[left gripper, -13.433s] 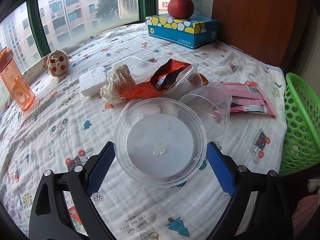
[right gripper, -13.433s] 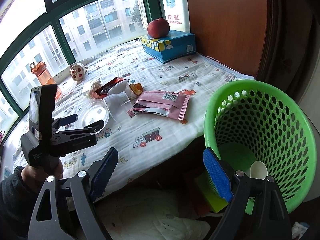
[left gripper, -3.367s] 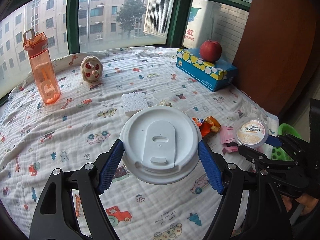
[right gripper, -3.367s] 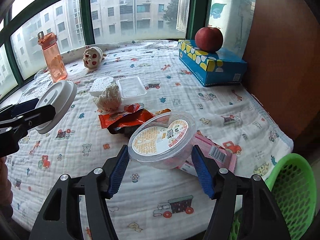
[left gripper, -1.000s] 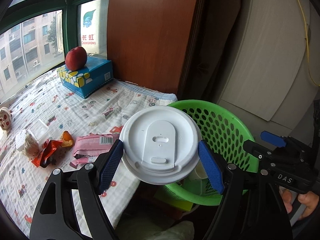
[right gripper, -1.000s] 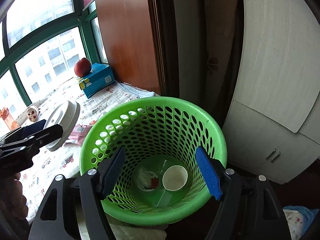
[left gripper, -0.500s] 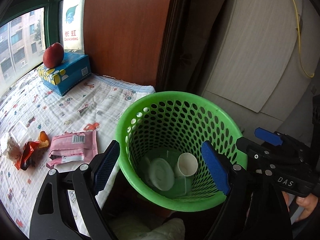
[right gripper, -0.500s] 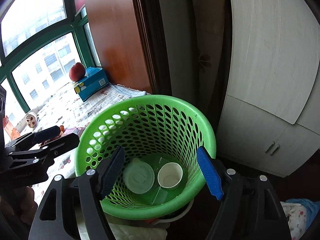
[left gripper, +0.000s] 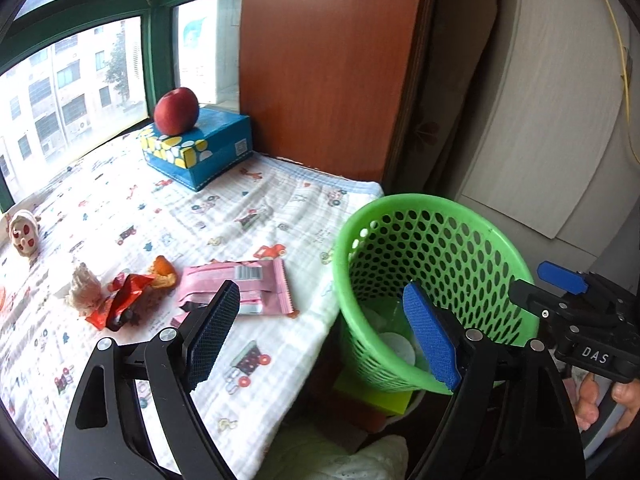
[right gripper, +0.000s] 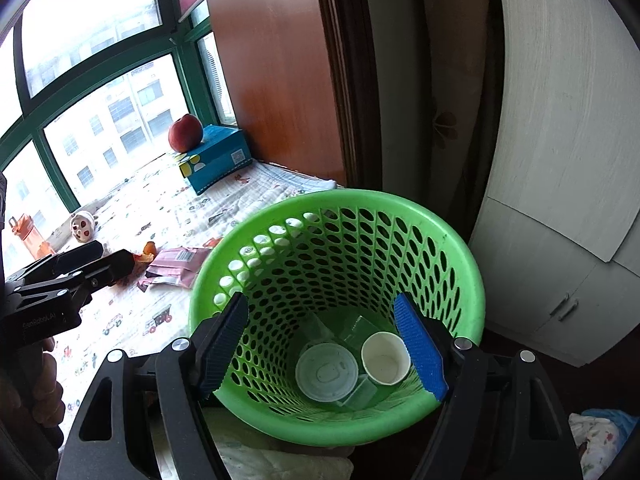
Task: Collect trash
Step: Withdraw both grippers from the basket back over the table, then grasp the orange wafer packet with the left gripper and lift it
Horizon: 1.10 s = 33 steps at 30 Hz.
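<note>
A green mesh basket point(right gripper: 336, 216) point(left gripper: 436, 216) stands on the floor beside the cloth-covered ledge. Inside it lie a white lid point(right gripper: 326, 372), a white paper cup point(right gripper: 386, 358) and clear plastic tubs. My right gripper point(right gripper: 322, 346) hangs open above the basket, nothing between its blue pads. My left gripper point(left gripper: 320, 338) is open and empty over the ledge's edge, left of the basket. On the cloth lie a pink wrapper point(left gripper: 240, 284), a red wrapper point(left gripper: 118, 300), a crumpled tissue point(left gripper: 84, 290) and an orange peel point(left gripper: 162, 274).
A blue tissue box point(left gripper: 200, 148) with a red apple point(left gripper: 176, 110) on it sits at the back by the wooden panel. A small round toy point(left gripper: 22, 232) and an orange bottle point(right gripper: 26, 236) stand near the window. White cabinets rise behind the basket.
The left gripper let the white lid go, and it now lies in the basket. The left gripper has since swung left, toward the ledge. The right gripper stays over the basket.
</note>
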### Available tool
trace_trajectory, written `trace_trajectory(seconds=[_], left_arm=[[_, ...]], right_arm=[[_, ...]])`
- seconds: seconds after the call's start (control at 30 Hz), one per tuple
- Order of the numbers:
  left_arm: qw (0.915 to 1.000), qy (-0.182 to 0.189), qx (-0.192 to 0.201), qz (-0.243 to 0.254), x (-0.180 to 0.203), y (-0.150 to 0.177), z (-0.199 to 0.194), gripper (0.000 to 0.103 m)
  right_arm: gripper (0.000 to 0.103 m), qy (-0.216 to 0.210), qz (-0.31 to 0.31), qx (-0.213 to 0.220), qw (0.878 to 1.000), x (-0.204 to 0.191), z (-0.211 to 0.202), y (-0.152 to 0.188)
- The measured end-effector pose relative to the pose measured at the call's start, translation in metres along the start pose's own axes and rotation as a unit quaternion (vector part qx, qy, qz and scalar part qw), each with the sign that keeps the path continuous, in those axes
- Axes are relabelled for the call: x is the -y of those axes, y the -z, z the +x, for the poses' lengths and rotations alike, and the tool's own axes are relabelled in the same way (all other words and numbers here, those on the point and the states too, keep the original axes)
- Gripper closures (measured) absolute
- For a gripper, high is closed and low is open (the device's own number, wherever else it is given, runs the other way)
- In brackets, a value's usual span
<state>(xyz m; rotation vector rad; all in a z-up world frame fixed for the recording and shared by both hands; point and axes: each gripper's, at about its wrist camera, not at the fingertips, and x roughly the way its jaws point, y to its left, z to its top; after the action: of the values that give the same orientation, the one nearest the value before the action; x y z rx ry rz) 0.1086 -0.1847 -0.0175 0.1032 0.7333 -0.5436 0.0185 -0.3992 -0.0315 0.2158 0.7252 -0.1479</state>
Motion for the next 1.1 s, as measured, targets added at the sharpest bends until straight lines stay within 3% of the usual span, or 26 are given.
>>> trace_trajectory(seconds=[0.33, 0.57, 1.1], left_arm=[[0.9963, -0.069, 0.006, -0.050, -0.087, 0.010, -0.009, 0.020], [0.9915, -0.113, -0.018, -0.061, -0.144, 0.025, 0.003, 0.022], [0.9876, -0.139, -0.069, -0.022, -0.185, 0.038, 0.057, 0.027]], right_arm=[[0.028, -0.040, -0.042, -0.006, 0.998, -0.052, 0.013, -0.008], [0.028, -0.062, -0.070, -0.015, 0.996, -0.086, 0.026, -0.013], [0.027, -0.096, -0.139, -0.059, 0.984, -0.133, 0.072, -0.029]])
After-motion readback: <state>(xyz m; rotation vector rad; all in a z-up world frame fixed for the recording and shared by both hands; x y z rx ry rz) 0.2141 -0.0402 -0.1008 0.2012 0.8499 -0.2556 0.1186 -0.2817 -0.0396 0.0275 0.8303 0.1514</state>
